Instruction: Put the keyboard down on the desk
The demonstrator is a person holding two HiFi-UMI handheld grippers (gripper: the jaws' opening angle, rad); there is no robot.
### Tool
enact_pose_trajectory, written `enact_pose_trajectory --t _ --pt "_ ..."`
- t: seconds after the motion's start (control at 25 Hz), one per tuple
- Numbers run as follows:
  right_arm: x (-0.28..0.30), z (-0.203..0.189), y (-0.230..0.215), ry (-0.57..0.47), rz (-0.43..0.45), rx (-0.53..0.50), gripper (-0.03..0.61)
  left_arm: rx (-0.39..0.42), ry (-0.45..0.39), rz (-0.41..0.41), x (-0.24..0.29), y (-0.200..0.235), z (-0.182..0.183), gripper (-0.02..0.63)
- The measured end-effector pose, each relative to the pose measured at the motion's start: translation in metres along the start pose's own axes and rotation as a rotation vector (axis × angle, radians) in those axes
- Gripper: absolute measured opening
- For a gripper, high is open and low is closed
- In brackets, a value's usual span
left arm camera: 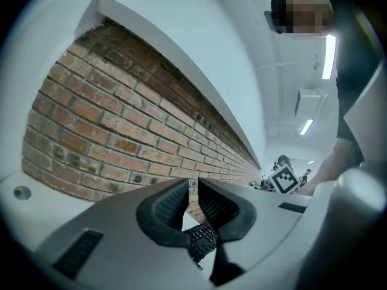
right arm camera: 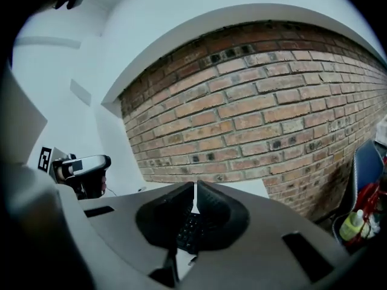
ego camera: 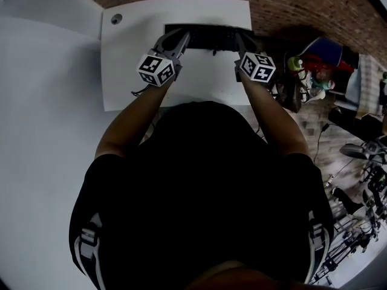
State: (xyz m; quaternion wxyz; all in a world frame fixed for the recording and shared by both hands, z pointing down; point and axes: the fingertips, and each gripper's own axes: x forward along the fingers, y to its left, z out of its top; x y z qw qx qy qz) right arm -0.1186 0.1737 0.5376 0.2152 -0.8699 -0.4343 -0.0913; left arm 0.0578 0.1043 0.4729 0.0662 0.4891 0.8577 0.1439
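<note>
A black keyboard lies along the far edge of the white desk, close to the brick wall. My left gripper is at its left end and my right gripper at its right end. In the left gripper view the left gripper is shut, pads nearly touching, and the keyboard's keys show below the pads, not pinched. The right gripper is shut too, with the keyboard showing through the slit beneath it. The right gripper's marker cube shows in the left gripper view.
A brick wall runs just behind the desk. A round cable hole sits at the desk's far left corner. Bags, a green bottle and other clutter crowd the floor to the desk's right.
</note>
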Motion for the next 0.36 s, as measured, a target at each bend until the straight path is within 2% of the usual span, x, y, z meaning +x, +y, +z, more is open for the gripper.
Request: enact_pose_trajectory --t 0.36 --pt "-0.025 0.000 0.017 -0.016 -0.008 -0.017 0.046 0.043 0.034 -0.027 -0.025 -0.016 -0.004 0.040"
